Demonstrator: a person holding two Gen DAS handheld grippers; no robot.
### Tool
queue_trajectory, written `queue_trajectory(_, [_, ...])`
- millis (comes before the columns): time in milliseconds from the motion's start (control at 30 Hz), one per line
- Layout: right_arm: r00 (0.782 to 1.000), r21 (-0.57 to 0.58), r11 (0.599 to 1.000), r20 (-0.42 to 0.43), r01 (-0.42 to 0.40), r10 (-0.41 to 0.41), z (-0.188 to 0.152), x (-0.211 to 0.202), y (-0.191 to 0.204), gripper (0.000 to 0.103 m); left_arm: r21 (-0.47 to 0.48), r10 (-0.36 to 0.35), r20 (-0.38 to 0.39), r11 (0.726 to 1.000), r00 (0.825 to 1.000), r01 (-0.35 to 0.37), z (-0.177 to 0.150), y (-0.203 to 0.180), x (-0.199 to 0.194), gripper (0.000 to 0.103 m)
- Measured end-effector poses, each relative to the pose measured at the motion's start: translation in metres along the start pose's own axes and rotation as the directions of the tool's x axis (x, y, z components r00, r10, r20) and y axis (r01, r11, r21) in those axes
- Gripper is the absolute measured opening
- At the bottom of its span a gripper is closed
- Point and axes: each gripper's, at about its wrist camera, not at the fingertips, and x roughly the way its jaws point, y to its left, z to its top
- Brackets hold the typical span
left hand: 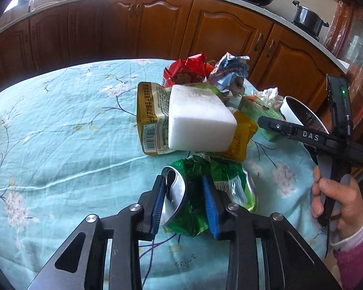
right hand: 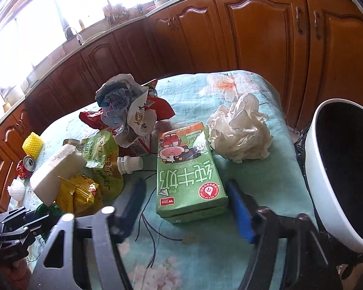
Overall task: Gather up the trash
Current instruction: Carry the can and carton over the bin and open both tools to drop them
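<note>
Right claw (right hand: 188,207) open around green milk carton (right hand: 190,171) on tablecloth (right hand: 254,176).

Worktop cloth (right hand: 242,91) — pale turquoise, printed with dark branches and pink-white blossom. Foam block (left hand: 200,118) — white. Milk carton (right hand: 188,171) — light green, white lettering, red cartoon figure. Crumpled tissue (right hand: 239,130) — off-white. Crushed can (left hand: 205,188) — green with silver ends. Snack packet (left hand: 150,118) — gold-yellow, barcode panel. Wrapper (left hand: 188,67) — red. Bin (right hand: 326,181) — white outside, black inside. Tongs' pads (left hand: 211,207) — blue.
</note>
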Motion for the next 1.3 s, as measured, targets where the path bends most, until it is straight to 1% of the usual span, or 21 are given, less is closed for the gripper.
queue_trajectory(67, [1.000, 0.009, 1.000, 0.001, -0.003, 0.003, -0.004, -0.003, -0.001, 0.053, -0.007, -0.022, 0.011, 1.000, 1.000, 0.022, 0.000, 0.000, -0.001, 0.024])
queue_trajectory(133, [1.000, 0.009, 1.000, 0.019, 0.003, -0.003, -0.009, -0.011, -0.001, 0.053, -0.010, -0.042, 0.018, 0.999, 0.999, 0.042, -0.001, -0.002, -0.005, 0.021])
queue_trajectory(233, [0.999, 0.032, 0.999, 0.040, -0.017, 0.016, -0.021, -0.030, -0.004, 0.053, 0.007, -0.065, 0.024, 0.998, 0.998, 0.065, -0.005, -0.010, -0.010, 0.020])
queue_trajectory(400, [0.996, 0.083, 0.996, 0.081, -0.032, 0.026, -0.041, -0.066, -0.016, 0.053, 0.057, -0.126, 0.032, 0.991, 0.992, 0.124, -0.009, -0.039, -0.015, 0.019])
queue_trajectory(567, [0.992, 0.138, 0.990, 0.125, -0.019, 0.001, -0.052, -0.101, -0.038, 0.053, 0.127, -0.178, 0.045, 0.977, 0.983, 0.171, -0.003, -0.072, -0.014, 0.018])
queue_trajectory(700, [0.988, 0.175, 0.985, 0.153, 0.008, -0.036, -0.058, -0.123, -0.055, 0.053, 0.152, -0.193, 0.041, 0.971, 0.980, 0.185, 0.004, -0.090, -0.002, 0.017])
queue_trajectory(733, [0.986, 0.182, 0.983, 0.159, 0.015, -0.044, -0.059, -0.127, -0.059, 0.053, 0.152, -0.200, 0.037, 0.970, 0.979, 0.192, 0.007, -0.094, 0.002, 0.012])
queue_trajectory(767, [0.985, 0.191, 0.981, 0.164, 0.020, -0.052, -0.061, -0.130, -0.062, 0.053, 0.154, -0.204, 0.033, 0.968, 0.978, 0.197, 0.009, -0.097, 0.005, 0.009])
queue_trajectory(900, [0.981, 0.220, 0.975, 0.180, 0.030, -0.070, -0.066, -0.140, -0.076, 0.053, 0.163, -0.222, 0.027, 0.963, 0.975, 0.214, 0.016, -0.110, 0.018, 0.009])
queue_trajectory(1300, [0.971, 0.246, 0.968, 0.220, 0.040, -0.095, -0.061, -0.154, -0.091, 0.053, 0.207, -0.221, 0.044, 0.956, 0.974, 0.207, 0.031, -0.137, 0.032, 0.009])
